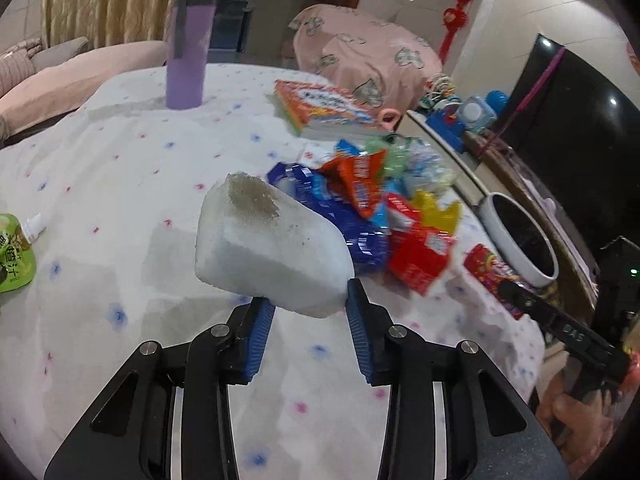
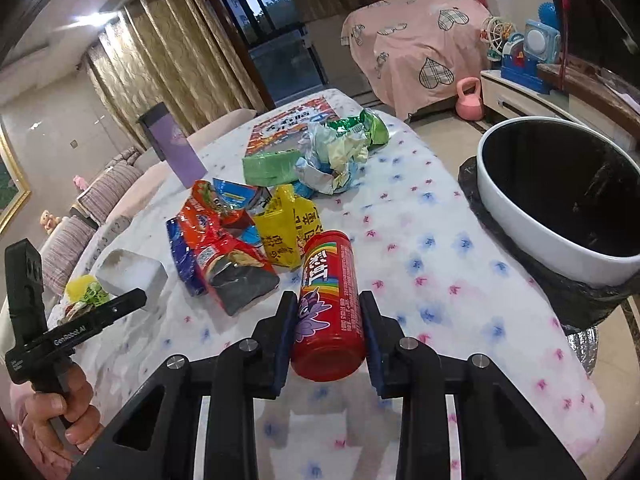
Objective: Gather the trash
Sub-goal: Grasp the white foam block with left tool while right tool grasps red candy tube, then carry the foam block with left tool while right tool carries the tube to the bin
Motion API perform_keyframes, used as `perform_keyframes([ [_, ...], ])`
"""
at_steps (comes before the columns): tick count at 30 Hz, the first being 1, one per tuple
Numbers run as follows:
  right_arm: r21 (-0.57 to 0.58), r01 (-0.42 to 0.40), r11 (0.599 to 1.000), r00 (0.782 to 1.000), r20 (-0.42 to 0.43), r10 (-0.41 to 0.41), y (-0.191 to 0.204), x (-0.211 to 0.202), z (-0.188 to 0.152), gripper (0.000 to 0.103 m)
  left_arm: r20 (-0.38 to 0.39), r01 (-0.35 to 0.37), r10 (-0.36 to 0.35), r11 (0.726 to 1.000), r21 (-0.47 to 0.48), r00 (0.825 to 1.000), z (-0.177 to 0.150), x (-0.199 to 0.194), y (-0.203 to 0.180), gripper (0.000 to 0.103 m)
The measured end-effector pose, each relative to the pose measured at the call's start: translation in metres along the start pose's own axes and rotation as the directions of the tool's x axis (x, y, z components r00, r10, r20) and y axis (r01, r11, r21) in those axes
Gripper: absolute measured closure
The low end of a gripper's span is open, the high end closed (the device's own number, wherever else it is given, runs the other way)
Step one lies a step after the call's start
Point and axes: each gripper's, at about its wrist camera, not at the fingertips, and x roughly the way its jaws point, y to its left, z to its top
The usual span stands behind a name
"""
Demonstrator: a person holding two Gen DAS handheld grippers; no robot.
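Carrying: I have both picks up off the worktop [image 2: 420, 248], so the step now, as I judge it, is moving them to the bin [image 2: 560, 200].
Left hand-held gripper [image 1: 310, 304]: partly closed, its blue pads [image 1: 262, 312] pinching the near end of a white foam block [image 1: 272, 248]; most of the block sticks out past the tips, above the cloth.
Right hand-held gripper [image 2: 328, 332]: partly closed, clamped on both sides of a red can [image 2: 328, 300] lying along the fingers, lid end forward.
Bin: white rim, dark liner, at the worktop's right edge, just right of the can and well apart from the block.
Doing it well: I'd send the can first, since it is nearer, and keep it level so it can't slide out forward. I'd hold the squeeze on the block gentle; foam crumbles, and the grip is only on its end, so it may pivot.
Path: I'd swing the block over the wrapper pile [image 2: 240, 240] without dragging it, and keep the two tools from crossing.
Remaining trash: wrappers, a crumpled bag [image 2: 340, 152] and a green pouch [image 1: 16, 256] lie on the cloth.
Leave: purple bottle [image 1: 188, 48] and book [image 1: 328, 108] look like keepers.
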Motion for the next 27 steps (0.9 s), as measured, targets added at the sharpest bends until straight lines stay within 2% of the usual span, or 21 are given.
perform_keyframes([
  [7,0.008,-0.018,1.000,0.999,0.035,0.018,-0.007,-0.022,-0.003,0.072,0.008,0.104,-0.105,0.991,0.079,0.994,0.002,-0.013,-0.044,0.068],
  [14,0.048,-0.003,0.999,0.996,0.087,-0.001,-0.030,-0.046,0.003,0.072,-0.013,0.196,-0.197,0.962,0.191,0.980,0.008,-0.005,-0.103,0.068],
  [27,0.138,0.059,0.989,0.984,0.161,-0.081,-0.094,-0.079,0.019,0.072,-0.112,0.275,-0.252,0.911,0.306,0.961,0.015,0.043,-0.185,0.068],
])
